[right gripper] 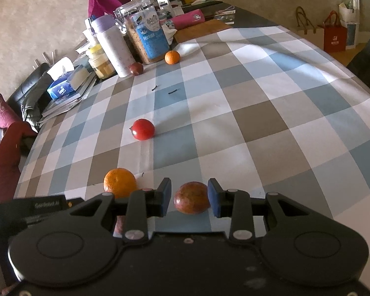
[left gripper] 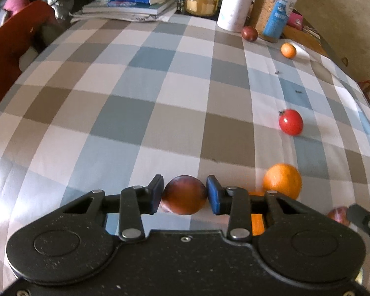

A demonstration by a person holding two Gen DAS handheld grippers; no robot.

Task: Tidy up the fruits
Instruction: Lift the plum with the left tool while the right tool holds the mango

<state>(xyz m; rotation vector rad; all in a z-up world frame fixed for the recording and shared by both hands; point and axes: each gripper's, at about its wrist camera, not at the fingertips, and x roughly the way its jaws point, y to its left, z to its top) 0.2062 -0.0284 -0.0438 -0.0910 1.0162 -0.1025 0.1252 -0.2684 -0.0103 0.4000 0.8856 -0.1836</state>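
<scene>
Left gripper (left gripper: 185, 194) clamps reddish fruit (left gripper: 184, 194)

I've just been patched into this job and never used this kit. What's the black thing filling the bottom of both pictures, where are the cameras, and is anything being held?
There is no robot arm: a person holds one hand-held tool in each hand, each with two blue-padded fingers. A wide-angle camera on each tool looks forward along its fingers, so the black body you see is the tool itself.

In the left wrist view, the left tool has a dark red fruit between its pads, which appear to touch it. In the right wrist view, the right tool straddles a reddish-brown fruit, with gaps still showing either side.

On the checked tablecloth lie a large orange, a red tomato, a small orange and a small dark fruit. Jars, a bottle and books stand at the far end.
</scene>
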